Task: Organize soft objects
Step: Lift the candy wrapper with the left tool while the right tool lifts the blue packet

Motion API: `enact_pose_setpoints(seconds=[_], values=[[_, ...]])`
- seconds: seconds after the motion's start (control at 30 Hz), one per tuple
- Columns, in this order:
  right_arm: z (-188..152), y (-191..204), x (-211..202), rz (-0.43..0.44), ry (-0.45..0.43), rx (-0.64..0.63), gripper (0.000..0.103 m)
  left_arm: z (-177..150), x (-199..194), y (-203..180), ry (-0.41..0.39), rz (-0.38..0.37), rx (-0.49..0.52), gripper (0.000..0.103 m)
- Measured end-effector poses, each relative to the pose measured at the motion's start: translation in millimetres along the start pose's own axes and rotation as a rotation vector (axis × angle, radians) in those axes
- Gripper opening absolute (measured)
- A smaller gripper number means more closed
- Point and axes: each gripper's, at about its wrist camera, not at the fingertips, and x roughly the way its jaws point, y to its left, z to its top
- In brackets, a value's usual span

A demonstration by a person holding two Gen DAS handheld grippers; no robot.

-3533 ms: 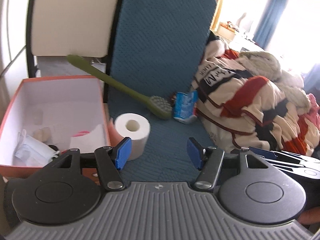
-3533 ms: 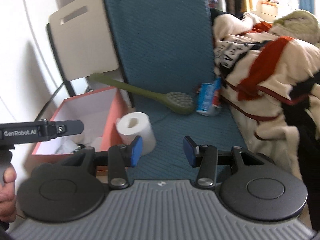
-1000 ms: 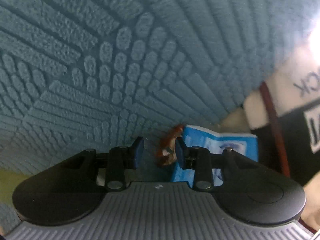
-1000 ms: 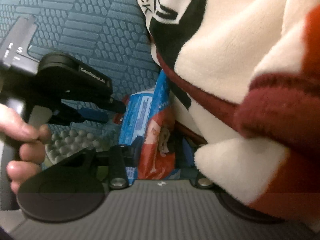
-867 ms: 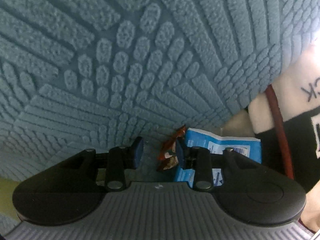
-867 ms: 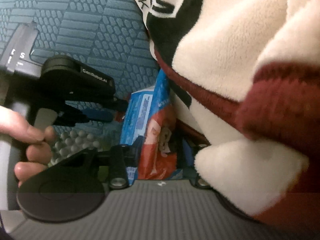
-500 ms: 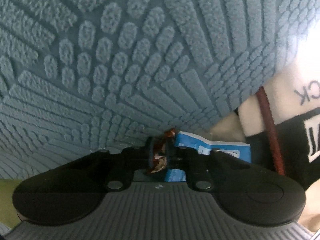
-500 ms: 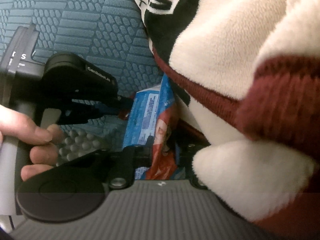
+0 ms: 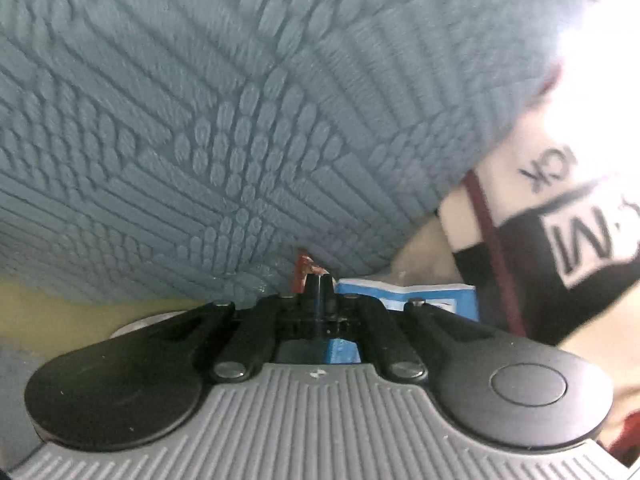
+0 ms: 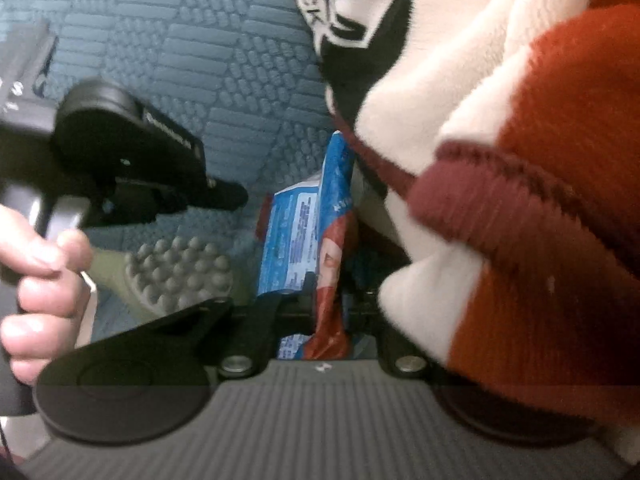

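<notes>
Presently we hold one soft packet, blue with a red end, wedged upright in the crease where the blue chair seat meets the backrest, just beside the fleece blanket.

Item 1: tissue packet point(image 10: 304, 236), count one. It stands on edge between the textured blue chair upholstery point(image 10: 180, 52) and the blanket point(image 10: 500, 128), whose folds overhang it. We judge that it slid into that gap, which is why both tools come at it from the open front side.

Item 2: right gripper point(image 10: 326, 300), count one. Its jaws are closed onto the packet's red lower end, the wrapper crumpling between them; we take this as the main hold for drawing the packet out from under the blanket.

Item 3: left gripper point(image 9: 318, 286), count one. Its jaws are pressed together. In its own view a red scrap of wrapper point(image 9: 301, 270) shows at the fingertips, but we cannot tell whether the scrap is pinched or merely sits behind them. In the right-hand view this tool's tip sits near the packet's upper left edge, with a small gap.

Item 4: left hand point(image 10: 40, 276), count one, wrapped round the left tool's handle.

Item 5: massage brush point(image 10: 180, 276), count one, olive green with grey nubs, lying on the seat just left of the packet and untouched.

We judge the blanket's weight the chief hindrance to lifting the packet free.
</notes>
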Motion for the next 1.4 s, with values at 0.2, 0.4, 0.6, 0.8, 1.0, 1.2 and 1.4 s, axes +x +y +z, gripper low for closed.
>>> enact_pose_setpoints(seconds=[0.2,0.4,0.6,0.8,1.0,1.2,1.4], values=[[-12.7,7.5,-26.4,0.029,0.009,-0.049,0.014,-17.6,-33.8,-18.4,-0.038,0.020,0.069,0.000],[-31.1,1.2,-56.0,0.021,0.000,-0.064,0.014,-40.1,-76.1,-15.3,-0.055,0.001,0.070,0.000],[-46.5,1.5,-49.5,-0.036,0.004,-0.089,0.014,-51.9,-100.1,-5.0,-0.072,-0.039,0.055,0.001],[-42.4,14.3,-32.9,-0.061,-0.005,-0.115,0.014,-26.9,-55.6,5.4,-0.067,-0.041,0.047,0.030],[-46.0,3.4,-28.7,-0.043,-0.017,-0.101,0.014,-16.6,-10.2,-10.6,-0.056,0.032,0.161,0.067],[-47.4,1.7,-30.1,-0.026,-0.017,-0.109,0.014,-6.8,34.1,-23.6,0.009,0.102,0.257,0.070],[-46.4,-0.3,-31.2,-0.021,-0.009,-0.108,0.014,-4.8,65.0,-22.9,0.034,0.143,0.272,0.058]])
